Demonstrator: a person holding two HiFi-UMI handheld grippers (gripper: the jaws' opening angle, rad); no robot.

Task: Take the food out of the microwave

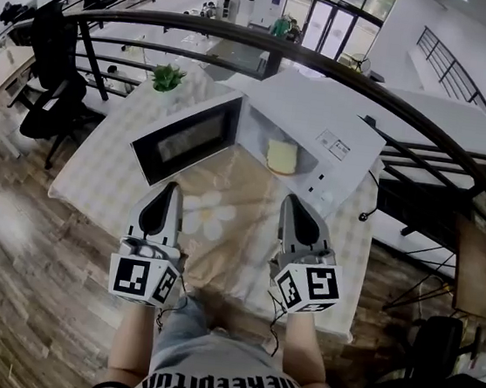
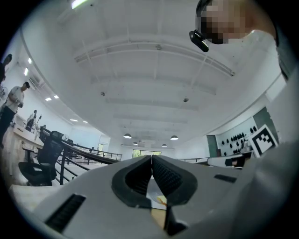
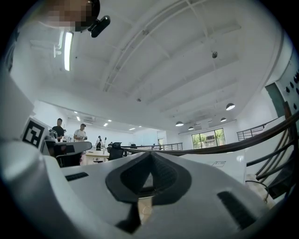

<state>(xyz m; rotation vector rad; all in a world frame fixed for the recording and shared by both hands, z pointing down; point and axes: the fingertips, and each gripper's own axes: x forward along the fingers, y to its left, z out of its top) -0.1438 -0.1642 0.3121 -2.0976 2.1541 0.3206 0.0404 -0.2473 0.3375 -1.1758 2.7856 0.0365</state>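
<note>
A white microwave [image 1: 322,124] stands on the table [image 1: 105,172] with its door [image 1: 185,135] swung open to the left. Inside it lies the food [image 1: 282,157], a pale yellow slab. My left gripper [image 1: 171,189] hovers over the table below the open door, its jaws together and empty. My right gripper [image 1: 291,201] sits just in front of the microwave's open front, jaws together and empty too. In the left gripper view the fingertips [image 2: 152,159] meet, and a sliver of the food shows beneath them. The right gripper view shows the fingertips [image 3: 150,156] closed, with the microwave's white body [image 3: 219,165] behind.
A small green potted plant [image 1: 167,77] stands at the table's far left corner. A dark curved railing [image 1: 346,74] arcs behind the microwave. Black office chairs [image 1: 50,86] stand left of the table. A cable [image 1: 369,209] hangs off the microwave's right side.
</note>
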